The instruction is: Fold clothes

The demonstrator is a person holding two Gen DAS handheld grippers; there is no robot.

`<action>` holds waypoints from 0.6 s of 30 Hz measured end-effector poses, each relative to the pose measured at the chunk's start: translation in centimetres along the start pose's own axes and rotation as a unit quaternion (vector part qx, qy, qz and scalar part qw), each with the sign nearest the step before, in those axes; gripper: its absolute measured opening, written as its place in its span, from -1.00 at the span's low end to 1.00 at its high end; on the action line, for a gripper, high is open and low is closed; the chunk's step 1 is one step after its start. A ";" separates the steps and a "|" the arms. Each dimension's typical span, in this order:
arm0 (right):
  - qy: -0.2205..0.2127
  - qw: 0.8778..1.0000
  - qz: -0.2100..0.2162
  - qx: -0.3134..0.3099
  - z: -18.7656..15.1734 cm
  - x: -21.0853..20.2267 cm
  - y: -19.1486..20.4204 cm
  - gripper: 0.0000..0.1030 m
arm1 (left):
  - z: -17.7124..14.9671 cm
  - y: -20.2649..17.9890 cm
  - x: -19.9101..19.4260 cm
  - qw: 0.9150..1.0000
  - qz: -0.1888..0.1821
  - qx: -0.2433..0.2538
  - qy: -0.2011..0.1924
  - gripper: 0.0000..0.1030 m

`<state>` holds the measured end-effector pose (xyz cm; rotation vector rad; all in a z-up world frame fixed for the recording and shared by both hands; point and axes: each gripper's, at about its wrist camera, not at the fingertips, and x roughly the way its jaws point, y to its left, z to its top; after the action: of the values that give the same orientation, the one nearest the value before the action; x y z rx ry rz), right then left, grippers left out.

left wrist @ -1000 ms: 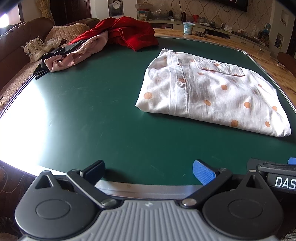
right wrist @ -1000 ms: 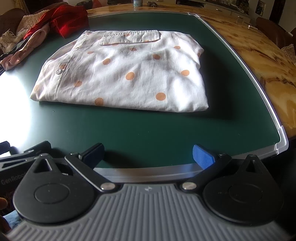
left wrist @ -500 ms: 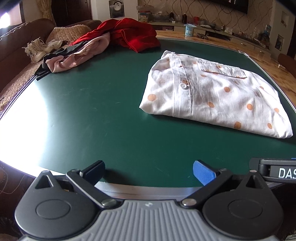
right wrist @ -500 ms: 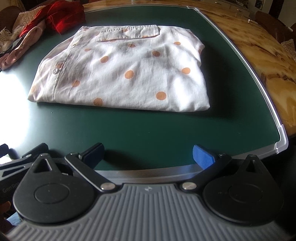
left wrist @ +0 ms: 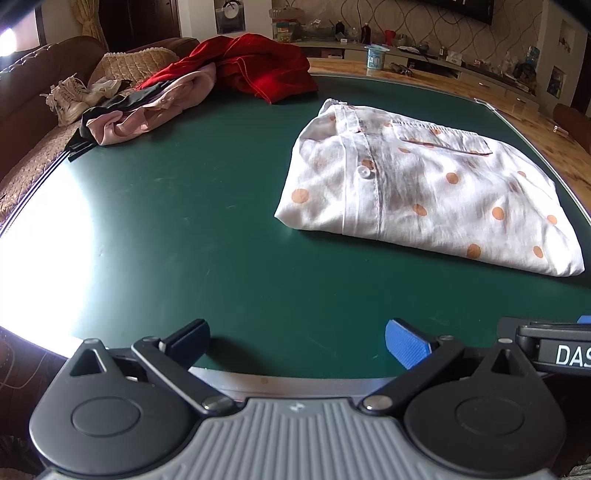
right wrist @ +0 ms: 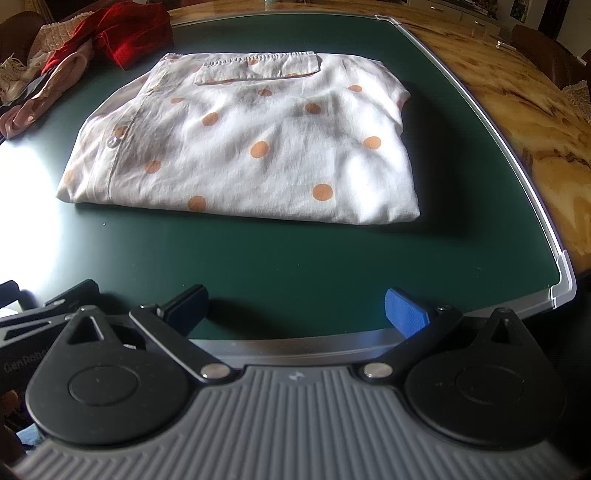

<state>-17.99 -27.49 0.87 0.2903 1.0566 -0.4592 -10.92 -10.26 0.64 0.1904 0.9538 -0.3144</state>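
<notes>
Jaws spread on both grippers, near a folded white orange-dotted cotton shirt [right wrist: 251,147] on the green counter [left wrist: 184,221]; a careless nudge could undo its folds.

A home living room is showing itself here: a brown sofa [left wrist: 33,85] with a cushion [left wrist: 136,64] is sitting beside the green-topped table [left wrist: 207,206], unfolded clothes [left wrist: 207,85] are lying heaped at its far edge, and a cluttered low cabinet [left wrist: 461,62] is lining the patterned-wallpaper wall [left wrist: 413,14].

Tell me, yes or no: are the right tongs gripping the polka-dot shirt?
No. The right tongs hang open above the table edge, clear of the folded polka-dot shirt.
</notes>
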 end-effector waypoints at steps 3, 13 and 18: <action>-0.004 1.000 0.000 0.000 -0.1 0.0 0.0 1.00 | 0.1 0.0 0.0 1.000 0.000 -0.001 0.001 1.00; -0.030 1.000 0.000 0.001 -1.0 -0.2 -0.1 1.00 | -0.1 0.0 -0.1 1.000 0.000 -0.001 -0.003 1.00; -0.040 0.999 0.000 0.000 -1.2 -0.3 -0.1 1.00 | -0.5 0.0 -0.2 1.000 0.001 -0.002 -0.014 1.00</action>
<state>-19.09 -26.93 0.53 0.2703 0.9790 -0.4667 -11.37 -10.08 0.51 0.1831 0.9257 -0.3134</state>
